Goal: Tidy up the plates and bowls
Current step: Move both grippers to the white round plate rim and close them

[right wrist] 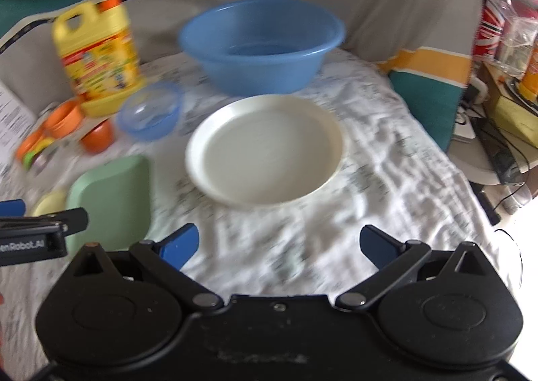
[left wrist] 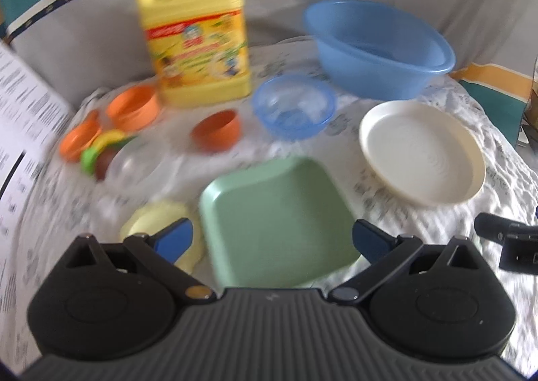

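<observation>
Square green plastic plate (left wrist: 275,219), round cream plate (right wrist: 265,149), blue plastic basin (right wrist: 262,45): all empty. Left gripper (left wrist: 272,240) and right gripper (right wrist: 279,243): both spread wide, holding nothing.

left gripper (left wrist: 272,241): black frame, blue-padded fingers spread wide, holding nothing
right gripper (right wrist: 279,245): black frame, blue-padded fingers spread wide, holding nothing
</observation>
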